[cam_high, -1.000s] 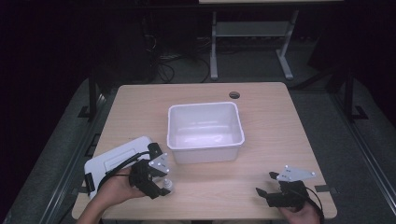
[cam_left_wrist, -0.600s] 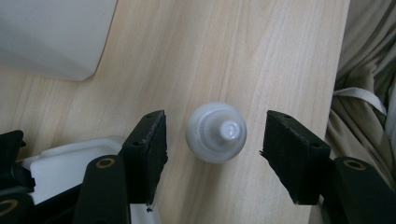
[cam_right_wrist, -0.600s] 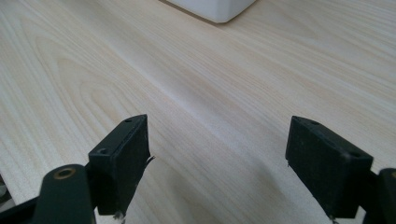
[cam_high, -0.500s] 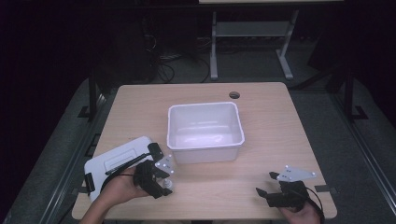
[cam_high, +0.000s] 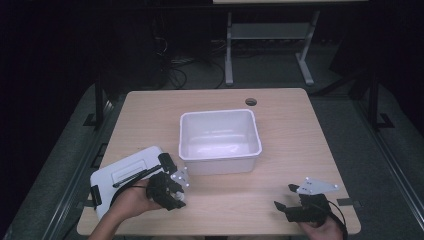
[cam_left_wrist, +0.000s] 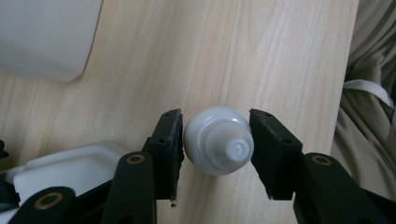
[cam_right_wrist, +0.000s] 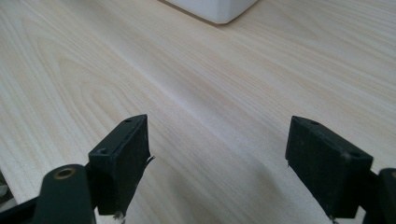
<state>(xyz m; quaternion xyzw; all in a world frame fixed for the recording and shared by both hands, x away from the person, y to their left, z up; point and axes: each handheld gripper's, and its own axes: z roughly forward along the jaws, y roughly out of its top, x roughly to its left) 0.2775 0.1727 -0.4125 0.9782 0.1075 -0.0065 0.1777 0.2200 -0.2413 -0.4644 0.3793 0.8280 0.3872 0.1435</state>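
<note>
In my left hand, the left gripper (cam_left_wrist: 215, 154) points down at the table (cam_left_wrist: 243, 56), and its jaws have just been closing around a small white bottle (cam_left_wrist: 218, 140) with a ribbed screw cap. The bottle stands between the two black pads (cam_left_wrist: 168, 140); both pads sit right at its sides, though I cannot tell whether they press on it or only meet it. From the high view, that gripper (cam_high: 176, 192) sits near my edge of the table, just right of a flat white lid (cam_high: 125, 172) with black clasps that lies at the front left corner.

My right gripper (cam_high: 285, 200) rests low over the front right of the table, well apart from the left one, with its grey plate on top. Its jaws stand wide apart with only bare wood between them (cam_right_wrist: 217, 158).

Farther out, near the middle of the table, stands a white plastic bin (cam_high: 220, 160), open at the top, just beyond my left gripper. Behind it, near the far edge, there is a round cable hole (cam_high: 251, 101) in the tabletop.
</note>
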